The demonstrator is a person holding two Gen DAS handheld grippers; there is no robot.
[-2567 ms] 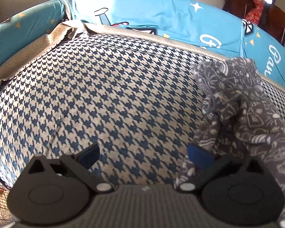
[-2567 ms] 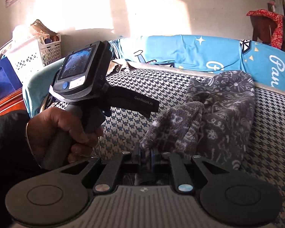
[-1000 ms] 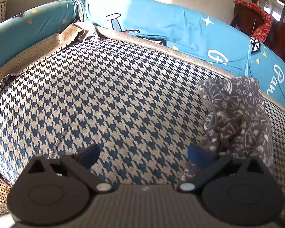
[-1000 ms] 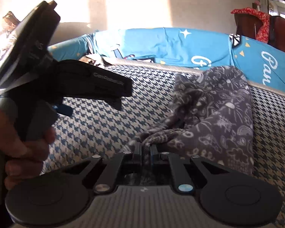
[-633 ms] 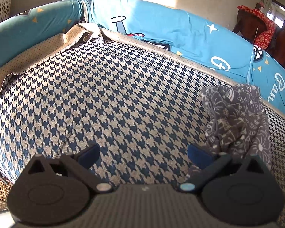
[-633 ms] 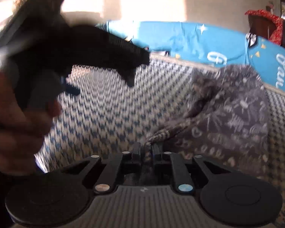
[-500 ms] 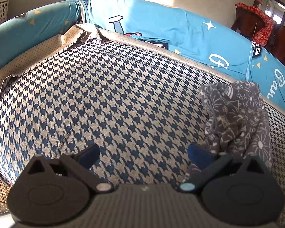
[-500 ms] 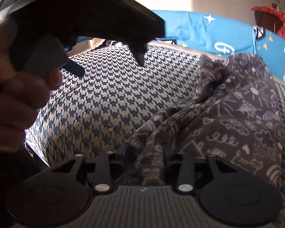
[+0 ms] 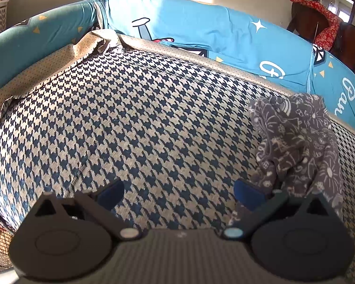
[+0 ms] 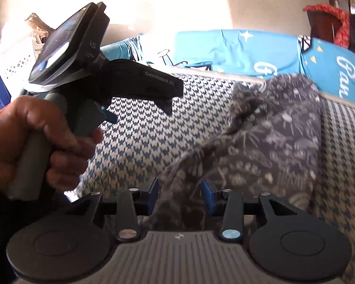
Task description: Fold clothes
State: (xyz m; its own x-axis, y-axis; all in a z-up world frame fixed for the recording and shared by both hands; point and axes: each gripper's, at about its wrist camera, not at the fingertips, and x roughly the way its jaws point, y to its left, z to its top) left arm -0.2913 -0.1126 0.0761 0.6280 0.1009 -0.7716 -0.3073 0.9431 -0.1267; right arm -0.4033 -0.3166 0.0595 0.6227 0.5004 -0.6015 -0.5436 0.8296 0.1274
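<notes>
Right wrist view is showing the right gripper [image 10: 179, 195] standing partly apart, its blue pads [image 10: 207, 193] no longer pressing; a twisted strip of the grey patterned garment [image 10: 272, 142] is lying loose in the gap and running up and to the right into the crumpled bulk beyond the fingertips. A second ago these jaws were pinched tight on that same strip, so the cloth has been let go and is now resting on the houndstooth-covered bed [image 10: 142, 137]. The left gripper [image 9: 178, 193] is hanging wide with nothing between its fingers, bare houndstooth ahead of it and the garment just off its right finger; it is sitting much as it was before, though the garment looks slightly lower and more slumped than a moment earlier. In the right view the person's hand [image 10: 37, 142] is gripping the left tool's handle, off to the left of the right tongs. To do this step well, I judge each gripper should be seeking a clear edge or corner of the heap rather than a bunched fold, then drawing the two apart so the fabric spreads flat before any fold is made.
</notes>
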